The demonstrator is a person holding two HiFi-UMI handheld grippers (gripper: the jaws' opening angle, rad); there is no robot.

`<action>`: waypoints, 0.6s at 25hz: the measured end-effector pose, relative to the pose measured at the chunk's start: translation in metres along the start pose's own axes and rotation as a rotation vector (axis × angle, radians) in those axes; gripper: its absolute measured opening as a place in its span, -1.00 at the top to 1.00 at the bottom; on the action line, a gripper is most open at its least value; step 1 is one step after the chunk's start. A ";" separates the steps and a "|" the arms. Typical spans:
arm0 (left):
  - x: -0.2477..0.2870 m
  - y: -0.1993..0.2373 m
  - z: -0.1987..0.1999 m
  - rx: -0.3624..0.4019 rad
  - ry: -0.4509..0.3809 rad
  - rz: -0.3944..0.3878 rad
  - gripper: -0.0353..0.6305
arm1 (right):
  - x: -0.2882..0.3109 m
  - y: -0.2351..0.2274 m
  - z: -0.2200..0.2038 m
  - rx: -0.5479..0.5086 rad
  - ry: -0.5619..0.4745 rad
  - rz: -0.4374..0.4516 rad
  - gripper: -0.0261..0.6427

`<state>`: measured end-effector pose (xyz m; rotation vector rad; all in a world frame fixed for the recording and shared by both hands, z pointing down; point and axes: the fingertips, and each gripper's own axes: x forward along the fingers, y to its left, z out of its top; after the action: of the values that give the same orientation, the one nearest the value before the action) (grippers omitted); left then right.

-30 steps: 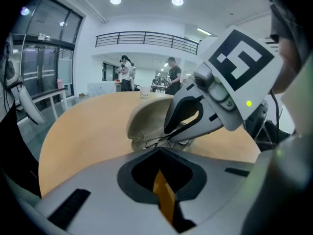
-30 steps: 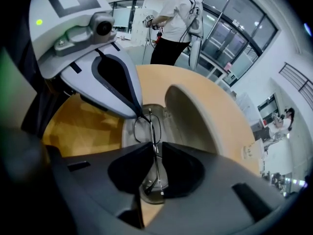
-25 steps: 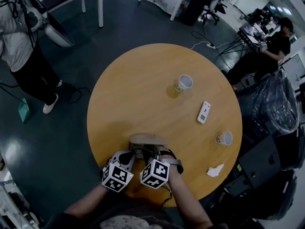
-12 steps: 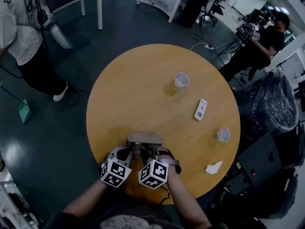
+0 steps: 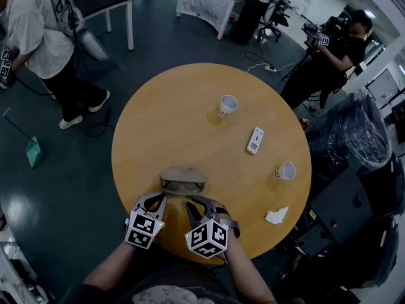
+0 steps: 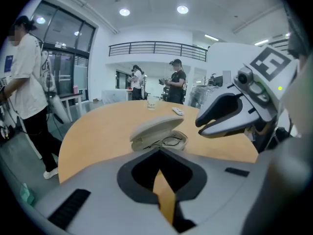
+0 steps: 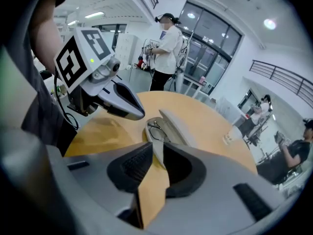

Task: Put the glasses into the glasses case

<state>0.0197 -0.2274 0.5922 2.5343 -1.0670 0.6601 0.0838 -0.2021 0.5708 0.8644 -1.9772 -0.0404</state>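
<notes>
A beige glasses case (image 5: 183,178) lies on the round wooden table (image 5: 190,119) near its front edge, its lid raised. Dark-rimmed glasses (image 6: 171,141) rest inside the case (image 6: 157,132); the right gripper view shows the glasses (image 7: 153,129) under the lid of the case (image 7: 172,125). My left gripper (image 5: 162,197) is shut and empty, just short of the case on its left. My right gripper (image 5: 190,202) is shut and empty too, a little nearer me, pointing at the case. Neither touches it.
Further back on the table stand a paper cup (image 5: 227,104), a white remote (image 5: 255,140), a second paper cup (image 5: 285,170) lying over at the right, and a crumpled tissue (image 5: 276,216). People stand on the floor at the left (image 5: 47,37) and the back right (image 5: 332,49).
Both grippers have drawn back from the case toward me; earlier their tips were at the case. The case now lies apart from them with the glasses in it.
</notes>
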 end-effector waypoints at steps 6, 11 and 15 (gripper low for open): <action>-0.051 -0.028 0.007 -0.063 -0.080 0.074 0.88 | -0.050 0.025 -0.015 0.090 -0.087 -0.008 0.76; -0.095 -0.057 0.019 -0.088 -0.190 0.147 0.88 | -0.092 0.040 -0.021 0.137 -0.190 -0.049 0.77; -0.127 -0.083 0.026 -0.088 -0.253 0.189 0.88 | -0.116 0.047 -0.035 0.167 -0.241 -0.094 0.91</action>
<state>0.0099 -0.1082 0.4953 2.5080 -1.4015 0.3335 0.1199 -0.0881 0.5200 1.1045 -2.1855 -0.0354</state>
